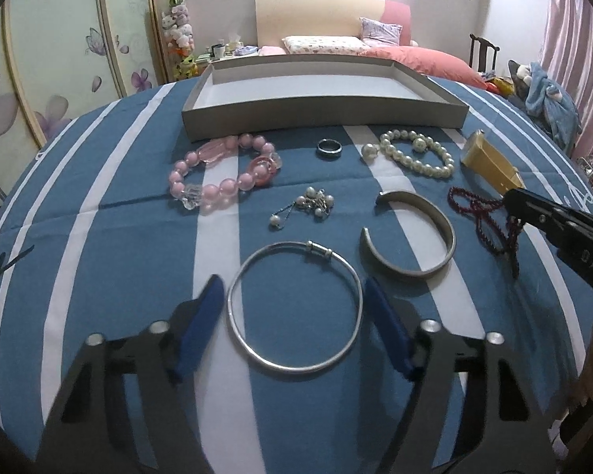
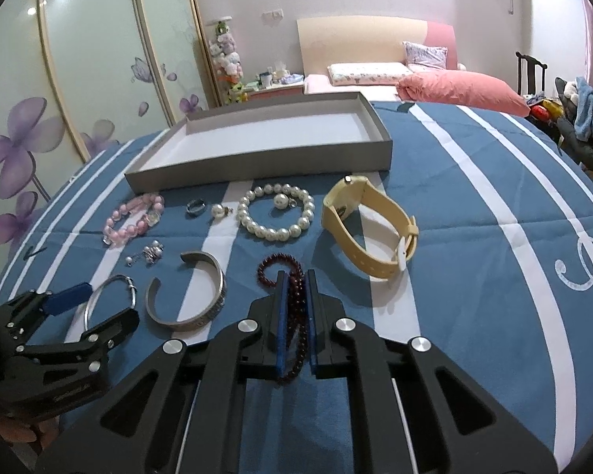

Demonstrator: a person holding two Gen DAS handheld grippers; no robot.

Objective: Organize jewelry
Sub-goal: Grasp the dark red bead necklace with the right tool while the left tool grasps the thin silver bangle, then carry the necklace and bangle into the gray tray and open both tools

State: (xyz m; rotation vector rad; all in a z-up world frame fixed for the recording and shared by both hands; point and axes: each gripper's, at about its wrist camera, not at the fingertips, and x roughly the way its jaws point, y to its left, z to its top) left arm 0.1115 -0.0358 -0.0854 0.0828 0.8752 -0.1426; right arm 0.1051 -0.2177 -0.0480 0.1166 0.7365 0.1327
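Jewelry lies unlabelled; right gripper (image 1: 508,197) reads "DAS".

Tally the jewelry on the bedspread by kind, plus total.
Bead or pearl bracelets: 3, pink, pearl, dark red
Metal bangles: 2, round, open cuff
Ring: 1
Watch: 1
Earring pieces: 3
Total: 10
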